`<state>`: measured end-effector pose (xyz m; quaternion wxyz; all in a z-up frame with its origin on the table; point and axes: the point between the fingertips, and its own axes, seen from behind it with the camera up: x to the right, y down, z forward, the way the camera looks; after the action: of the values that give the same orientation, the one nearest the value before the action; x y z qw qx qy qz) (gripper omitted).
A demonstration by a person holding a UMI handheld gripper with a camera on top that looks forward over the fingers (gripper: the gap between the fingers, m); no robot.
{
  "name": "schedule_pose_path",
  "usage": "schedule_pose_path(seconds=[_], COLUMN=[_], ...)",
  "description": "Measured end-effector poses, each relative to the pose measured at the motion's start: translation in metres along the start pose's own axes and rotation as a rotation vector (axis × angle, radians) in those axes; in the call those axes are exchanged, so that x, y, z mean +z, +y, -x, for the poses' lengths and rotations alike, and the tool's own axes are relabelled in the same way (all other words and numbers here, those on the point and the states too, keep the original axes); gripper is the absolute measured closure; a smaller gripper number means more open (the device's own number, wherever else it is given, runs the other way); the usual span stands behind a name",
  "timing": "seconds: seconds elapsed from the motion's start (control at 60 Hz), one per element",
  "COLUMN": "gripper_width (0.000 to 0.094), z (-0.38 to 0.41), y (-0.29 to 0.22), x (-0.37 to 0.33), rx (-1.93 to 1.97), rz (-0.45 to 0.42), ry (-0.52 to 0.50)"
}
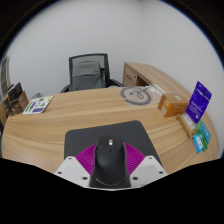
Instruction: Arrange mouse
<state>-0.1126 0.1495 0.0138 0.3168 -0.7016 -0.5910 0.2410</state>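
A plain office with white walls holds a curved wooden desk (90, 112), and an office chair (88, 72) stands behind it at the upper middle of the frame. At the lower centre lies a dark mouse pad (100, 133). The black mouse (108, 162) sits at the pad's near edge, between the purple pads (88, 158) of the gripper (108, 172). The fingers appear clamped against its sides, though the contact is hard to confirm from this angle. To the right of the frame stand a small box (172, 102) and a purple box (201, 99); papers (40, 104) lie to the left. To place the mouse well, keep it level, carry it forward over the pad, set it down squarely with its nose pointing away, and release only once it rests flat.
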Motion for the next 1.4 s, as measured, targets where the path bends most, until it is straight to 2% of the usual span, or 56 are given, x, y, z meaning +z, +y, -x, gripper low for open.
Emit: schedule_pose_path(seconds=[0.233,0.3,0.367,0.4,0.417,0.433,0.467,0.533,0.65,0.75,0.9,1.15,1.4], gripper_width=[0.0532,0.0495,0.0377,0.0225,0.0100,0.0059,0.0106,0.0076,0.0082,0.0081,0.0083,0.0083,0.0084], z=[0.002,0.002,0.003,0.004,0.005,0.004,0.001,-0.002,-0.001,0.005,0.018,0.028,0.040], y=[0.014,0.016,0.019,0.017,0.015,0.013,0.010,0.002,-0.010,-0.015,-0.018,0.023,0.066], x=[0.012,0.012,0.011,0.009,0.008,0.006,0.003,-0.008,-0.048,-0.106,-0.215,-0.364,-0.439], rx=[0.027,0.035,0.054,0.058,0.058,0.056,0.053,0.041,0.046,0.049,0.022,0.008,0.005], rz=[0.007,0.012,0.029,0.023,0.016,0.009,0.002,-0.015,-0.020,-0.012,-0.046,-0.054,-0.066], ry=[-0.003,-0.004,-0.006,-0.009,-0.014,-0.016,-0.008,0.012,0.009,-0.002,-0.009,-0.010,-0.007])
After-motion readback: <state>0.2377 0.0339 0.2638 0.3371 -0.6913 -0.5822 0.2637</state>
